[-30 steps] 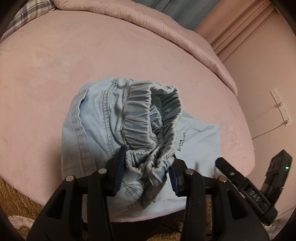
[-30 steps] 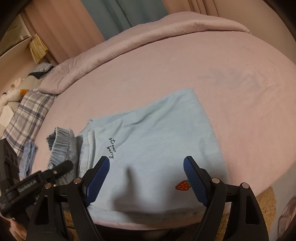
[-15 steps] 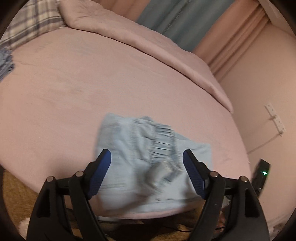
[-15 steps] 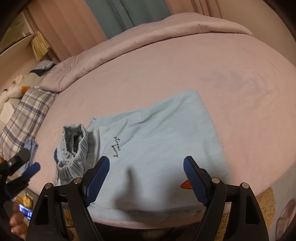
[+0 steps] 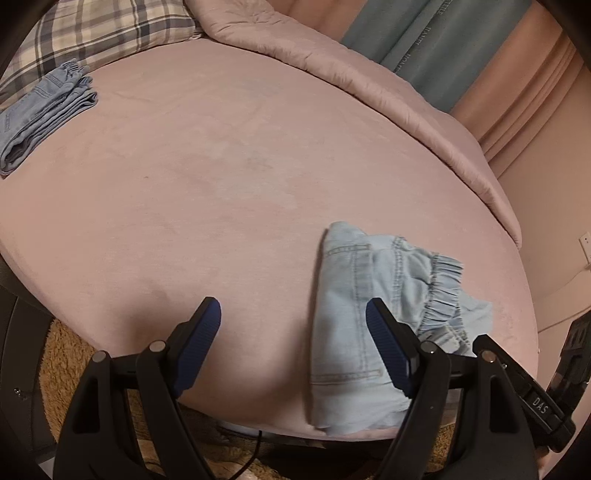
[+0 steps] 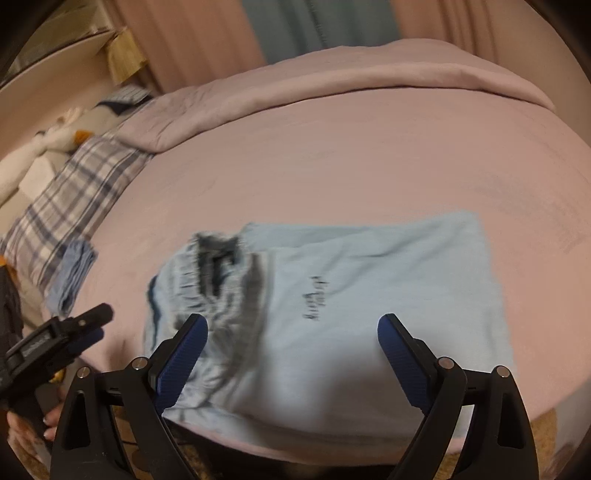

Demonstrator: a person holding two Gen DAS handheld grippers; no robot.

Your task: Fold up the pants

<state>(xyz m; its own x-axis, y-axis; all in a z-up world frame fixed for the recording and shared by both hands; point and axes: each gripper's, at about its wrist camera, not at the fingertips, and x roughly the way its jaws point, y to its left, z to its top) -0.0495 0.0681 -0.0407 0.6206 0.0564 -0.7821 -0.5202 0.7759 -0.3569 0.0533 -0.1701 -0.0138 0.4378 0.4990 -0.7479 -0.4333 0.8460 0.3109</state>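
Light blue denim pants [image 5: 354, 314] lie bunched at the near edge of the pink bed, their elastic waistband [image 5: 441, 291] to the right. My left gripper [image 5: 293, 339] is open and empty, just left of them, its right finger over the fabric. In the right wrist view the pants [image 6: 210, 291] lie at the left edge of a folded light blue shirt [image 6: 369, 295]. My right gripper [image 6: 291, 350] is open and empty above that shirt. The left gripper also shows in the right wrist view [image 6: 74, 332].
A folded pair of darker jeans [image 5: 44, 110] lies at the far left by a plaid pillow [image 5: 103, 33]. A rolled pink duvet [image 5: 369, 85] runs along the far side. The bed's near edge [image 5: 258, 424] drops to a brown rug.
My left gripper let go of the pants' waistband, opened and swung left. The pants dropped onto the bed beside the shirt. The right gripper shifted slightly, still open.
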